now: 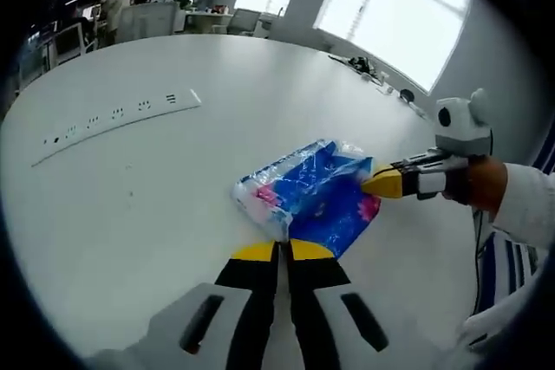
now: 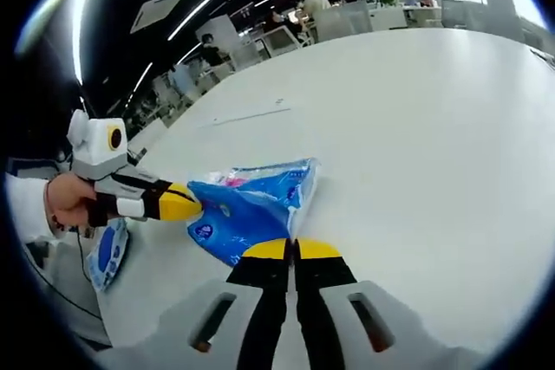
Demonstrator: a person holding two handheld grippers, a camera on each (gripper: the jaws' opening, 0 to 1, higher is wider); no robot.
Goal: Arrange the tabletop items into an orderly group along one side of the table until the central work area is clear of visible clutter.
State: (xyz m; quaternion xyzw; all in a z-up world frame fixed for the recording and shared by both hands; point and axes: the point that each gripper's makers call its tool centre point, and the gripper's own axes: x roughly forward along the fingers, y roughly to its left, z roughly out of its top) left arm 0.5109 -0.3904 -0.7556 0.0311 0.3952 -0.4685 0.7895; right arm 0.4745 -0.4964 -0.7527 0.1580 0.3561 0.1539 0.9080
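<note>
One item in play: we've got both grippers, left gripper [image 1: 284,250] and right gripper [image 2: 291,249], pinched shut on the blue tissue pack [image 1: 314,198] mid-frame; white table [image 1: 130,205] otherwise bare, placement at an edge pending.

My left gripper [image 1: 282,250] rises from the bottom of the left gripper view with its yellow-tipped jaws pressed together, pinching the near edge of a blue plastic pack [image 1: 310,195] printed with white and pink. The pack lies on the white table [image 1: 130,214], slightly crumpled. From the right I see the right gripper [image 1: 381,183] coming in, its yellow tip touching the pack's far right corner; whether it grips I cannot tell. A hand [image 1: 486,184] in a white sleeve [image 1: 531,205] holds it. Farther off on the table lies a long white power strip [image 1: 117,119]. Bright windows [image 1: 390,15] fill the back wall.
</note>
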